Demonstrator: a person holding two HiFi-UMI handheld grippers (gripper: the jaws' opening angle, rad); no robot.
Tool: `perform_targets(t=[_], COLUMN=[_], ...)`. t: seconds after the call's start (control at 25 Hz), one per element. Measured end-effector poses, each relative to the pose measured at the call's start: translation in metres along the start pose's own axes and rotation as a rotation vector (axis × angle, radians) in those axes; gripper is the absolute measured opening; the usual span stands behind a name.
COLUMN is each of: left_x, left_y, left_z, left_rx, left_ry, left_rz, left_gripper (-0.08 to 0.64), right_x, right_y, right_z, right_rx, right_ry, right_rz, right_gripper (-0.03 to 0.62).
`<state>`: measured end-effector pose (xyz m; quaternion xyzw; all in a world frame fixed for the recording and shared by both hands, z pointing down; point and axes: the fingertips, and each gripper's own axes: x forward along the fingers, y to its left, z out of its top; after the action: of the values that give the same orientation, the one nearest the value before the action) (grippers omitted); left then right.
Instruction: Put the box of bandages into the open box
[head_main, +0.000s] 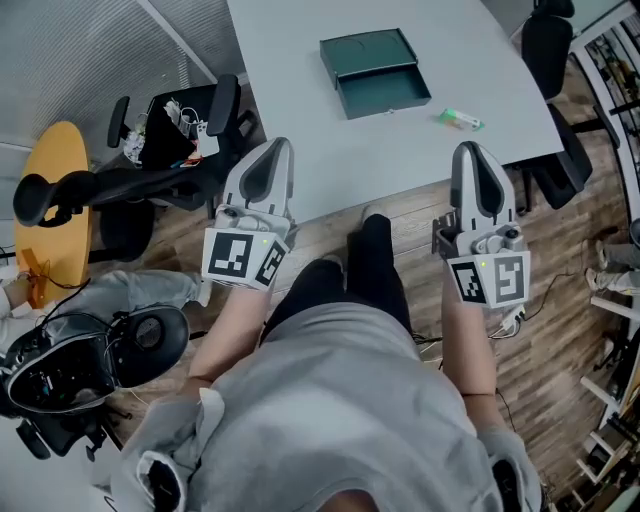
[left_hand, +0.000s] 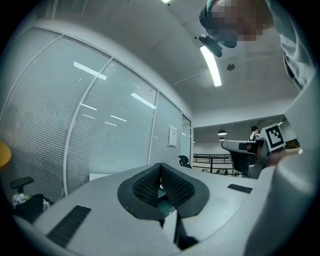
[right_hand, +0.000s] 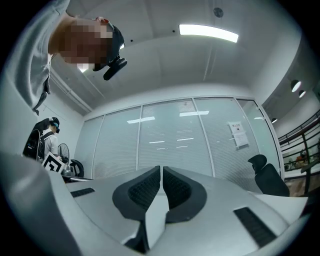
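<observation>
Fingers (left_hand: 145, 187) closed, empty, on left gripper (left_hand: 160, 170) and right gripper (right_hand: 161, 172); one open box (head_main: 375, 72), one bandage box (head_main: 459, 120) apart.

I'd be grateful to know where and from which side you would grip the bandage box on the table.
Probably across the short width of the bandage box, on its two long sides, coming from the near table edge with the right tongs, now shut and empty. It lies flat and apart from the open box, so both sides look free.
</observation>
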<state>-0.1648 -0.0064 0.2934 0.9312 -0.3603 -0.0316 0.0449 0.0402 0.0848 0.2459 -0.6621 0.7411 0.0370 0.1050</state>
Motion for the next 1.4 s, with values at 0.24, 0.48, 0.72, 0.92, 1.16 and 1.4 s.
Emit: perform_targets(t=[0.24, 0.48, 0.72, 0.92, 1.16, 1.4], left_x=[0.044, 0.105, 0.157, 0.187, 0.205, 0.222], left_y=[0.006, 0.019, -0.001, -0.007, -0.002, 0.008], left_z=[-0.005, 0.013, 0.020, 0.014, 0.005, 0.000], left_rx=[0.011, 0.011, 0.013, 0.024, 0.016, -0.008], left_ry=[-0.010, -0.038, -0.078, -0.065, -0.045, -0.018], left_rz=[0.055, 0.112, 0.119, 0.133, 0.120, 0.085], left_gripper=[0.018, 0.018, 0.018, 0.018, 0.018, 0.018], right_x=[0.044, 0.104, 0.139, 0.157, 0.164, 0.177], right_y=[-0.037, -0.080, -0.134, -0.163, -0.173, -0.177], right_z=[-0.008, 0.002, 0.008, -0.006, -0.017, -0.021], right_rx=[0.010, 0.009, 0.021, 0.058, 0.067, 0.061], right_ry=[-0.014, -0.002, -0.006, 0.003, 0.019, 0.037], right_rz=[0.069, 0.139, 0.189, 0.205, 0.190, 0.162], right_gripper=[0.051, 0.052, 0.052, 0.052, 0.052, 0.052])
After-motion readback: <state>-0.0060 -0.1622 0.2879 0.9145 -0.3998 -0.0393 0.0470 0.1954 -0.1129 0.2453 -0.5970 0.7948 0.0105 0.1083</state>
